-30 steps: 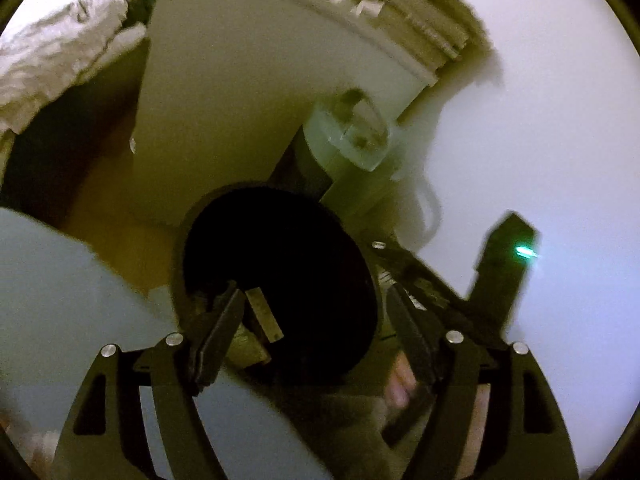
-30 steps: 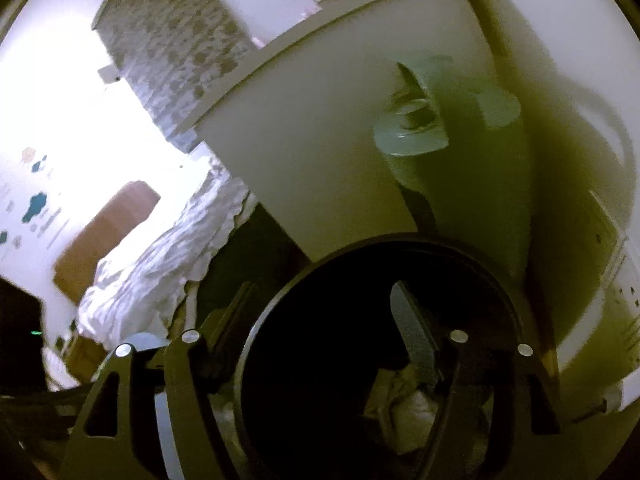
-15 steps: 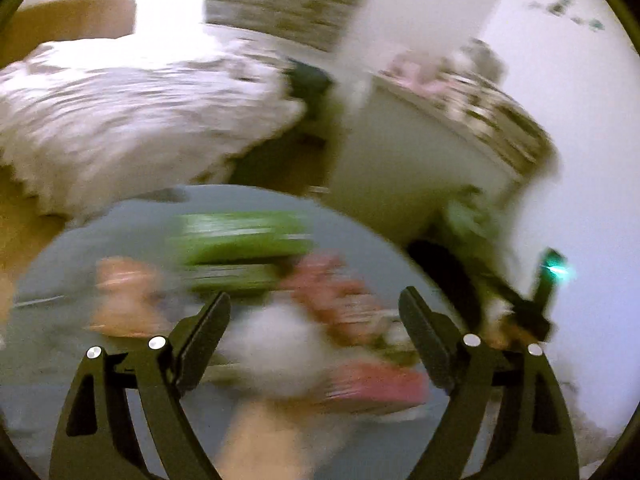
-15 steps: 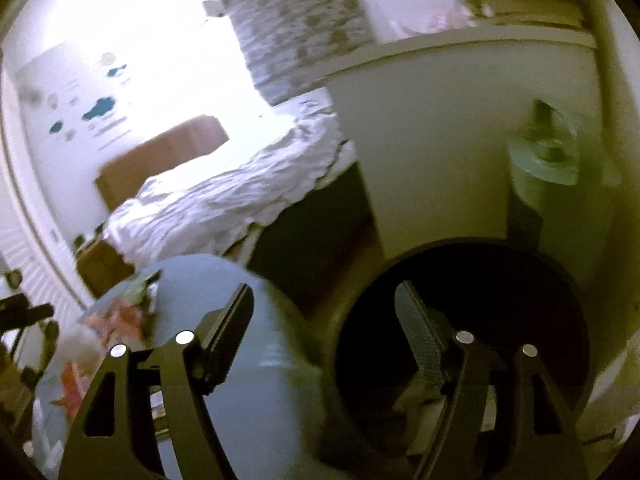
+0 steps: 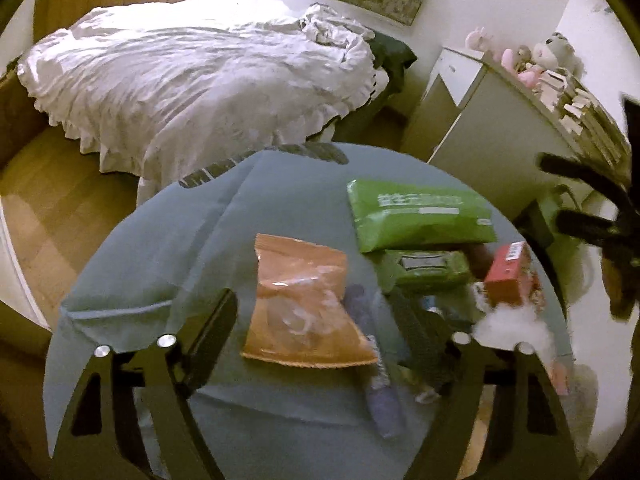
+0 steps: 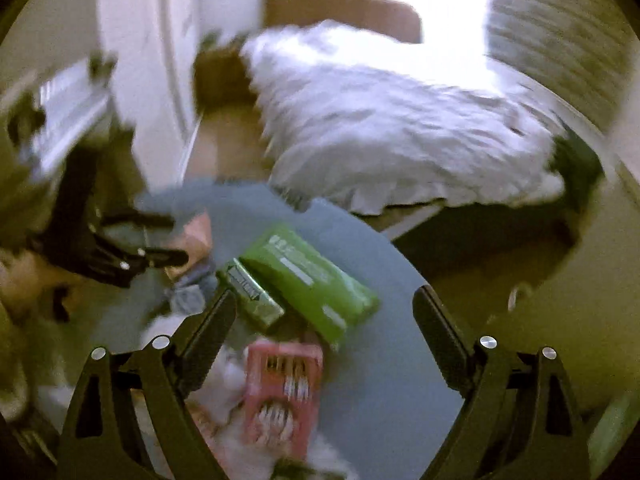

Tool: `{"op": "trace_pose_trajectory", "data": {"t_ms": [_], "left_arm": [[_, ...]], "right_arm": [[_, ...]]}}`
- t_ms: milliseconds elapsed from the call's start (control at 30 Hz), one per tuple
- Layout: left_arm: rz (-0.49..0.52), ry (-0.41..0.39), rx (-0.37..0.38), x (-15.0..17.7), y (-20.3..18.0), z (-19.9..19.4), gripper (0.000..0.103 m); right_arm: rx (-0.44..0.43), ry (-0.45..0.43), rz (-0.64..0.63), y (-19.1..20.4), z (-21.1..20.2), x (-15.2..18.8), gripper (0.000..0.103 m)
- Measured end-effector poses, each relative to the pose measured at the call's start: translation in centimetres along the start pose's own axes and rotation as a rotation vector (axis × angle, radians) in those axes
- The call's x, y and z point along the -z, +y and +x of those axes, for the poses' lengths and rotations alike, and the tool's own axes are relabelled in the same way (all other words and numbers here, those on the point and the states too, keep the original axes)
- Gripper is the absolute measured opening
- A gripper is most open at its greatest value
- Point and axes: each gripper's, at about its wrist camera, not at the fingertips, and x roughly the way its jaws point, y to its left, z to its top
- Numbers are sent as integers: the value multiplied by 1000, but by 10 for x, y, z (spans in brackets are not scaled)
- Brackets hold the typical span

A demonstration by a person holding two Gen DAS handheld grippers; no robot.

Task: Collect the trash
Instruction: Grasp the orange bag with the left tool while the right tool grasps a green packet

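Observation:
Trash lies on a round table under a grey-blue cloth (image 5: 168,248). An orange plastic bag (image 5: 304,304) lies between the fingers of my open, empty left gripper (image 5: 316,316). Behind it lie a large green packet (image 5: 416,216), a smaller green pack (image 5: 428,270), a red box (image 5: 510,276), white crumpled tissue (image 5: 508,324) and a purple wrapper (image 5: 380,392). My right gripper (image 6: 324,312) is open and empty above the red box (image 6: 284,388) and the green packets (image 6: 308,280). The view is blurred.
A bed with a white ruffled cover (image 5: 192,88) stands behind the table. A white cabinet (image 5: 492,160) with books and plush toys stands at the right. The right gripper shows in the left wrist view (image 5: 600,216); the left gripper shows in the right wrist view (image 6: 112,252).
Both grippers have swung away from the black bin beside the cabinet and now point at the table with the trash. Both stayed open.

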Motion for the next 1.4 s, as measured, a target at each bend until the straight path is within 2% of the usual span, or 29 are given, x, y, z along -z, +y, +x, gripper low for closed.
{"op": "trace_pose_trajectory", "data": {"t_ms": [167, 267, 333, 367, 400, 433, 500, 533, 600, 667, 733, 800, 900, 933, 967, 1000, 1067, 1133, 1267, 1400], "left_arm": [[51, -11, -8, 6, 0, 4, 71], [111, -34, -29, 11, -4, 5, 71], [153, -35, -80, 13, -11, 6, 70], [158, -34, -90, 13, -13, 5, 67], [154, -37, -97, 13, -13, 4, 63], [136, -45, -92, 13, -9, 1, 51], [106, -52, -64, 11, -1, -2, 48], [91, -57, -59, 11, 2, -4, 45], [83, -60, -54, 11, 5, -5, 42], [89, -85, -35, 12, 5, -10, 41], [98, -115, -22, 13, 2, -18, 41], [87, -144, 15, 16, -1, -30, 41], [80, -206, 79, 15, -15, -57, 41], [81, -228, 103, 14, -21, -65, 41], [82, -244, 129, 12, -28, -72, 41], [90, -260, 163, 9, -40, -80, 41], [123, -273, 208, 4, -64, -89, 41], [164, -277, 266, 0, -99, -91, 41], [229, -259, 383, -9, -167, -79, 41], [289, -224, 490, -18, -237, -52, 41]], "right_arm": [[-17, 262, -223, 25, 81, -28, 88], [-5, 368, -317, 31, 114, -34, 89], [-46, 376, -284, 27, 123, -38, 81], [-58, 404, -267, 25, 130, -38, 68], [-58, 431, -268, 25, 136, -36, 63], [-71, 446, -267, 25, 139, -35, 62], [-78, 442, -260, 29, 143, -37, 55], [-82, 425, -245, 28, 141, -36, 52], [-85, 385, -217, 27, 134, -34, 37], [-76, 331, -175, 23, 122, -34, 31], [-95, 261, -119, 19, 104, -33, 30], [-136, 156, -24, 8, 75, -31, 30], [-188, -23, 140, -13, 23, -21, 30], [-211, -106, 218, -25, -1, -10, 30], [-220, -150, 258, -30, -14, -1, 30], [-223, -231, 339, -43, -37, 18, 30], [-208, -319, 450, -63, -63, 51, 30], [-130, -394, 556, -84, -87, 97, 30], [11, -459, 738, -114, -117, 181, 30], [144, -467, 892, -142, -135, 250, 30]]}}
